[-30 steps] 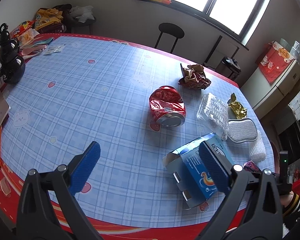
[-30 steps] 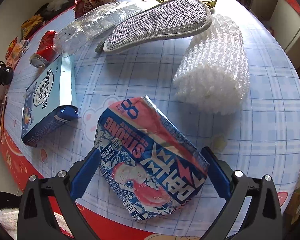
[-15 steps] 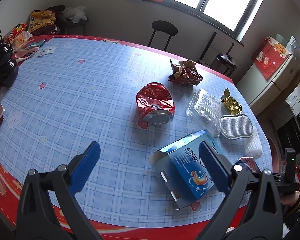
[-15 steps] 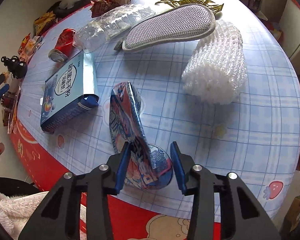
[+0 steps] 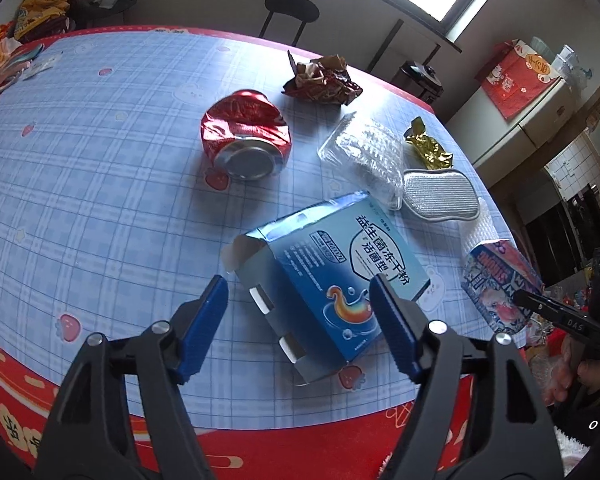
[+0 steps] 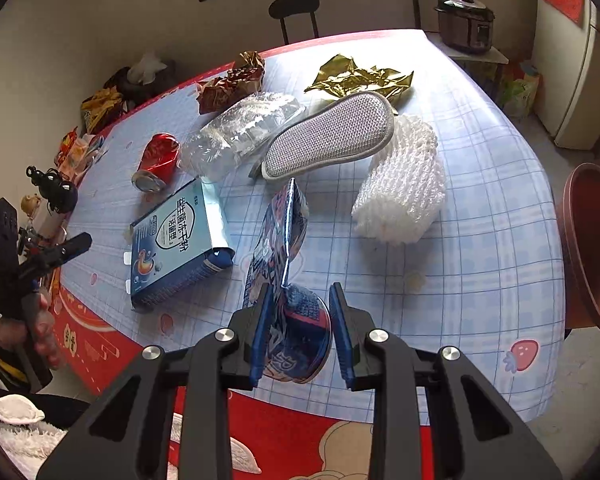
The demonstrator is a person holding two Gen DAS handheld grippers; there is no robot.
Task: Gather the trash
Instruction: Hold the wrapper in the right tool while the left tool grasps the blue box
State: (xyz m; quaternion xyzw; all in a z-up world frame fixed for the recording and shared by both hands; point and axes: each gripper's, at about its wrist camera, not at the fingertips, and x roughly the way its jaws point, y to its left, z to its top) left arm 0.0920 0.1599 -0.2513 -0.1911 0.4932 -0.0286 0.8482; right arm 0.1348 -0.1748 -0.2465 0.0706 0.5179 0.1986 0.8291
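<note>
Your right tool [image 6: 298, 330] is clenched on the flattened drink carton [image 6: 278, 248], its jaws having just been closing on the crushed lower end, and the carton hangs lifted just above the near edge of the tabletop [image 6: 480, 240]; it looks light and floppy, so keep pinching that thicker folded end. Your left tool [image 5: 296, 322], released but just narrowing, hovers around the open blue box [image 5: 332, 276] — light, crushable card, best taken across its closed sides.
</note>
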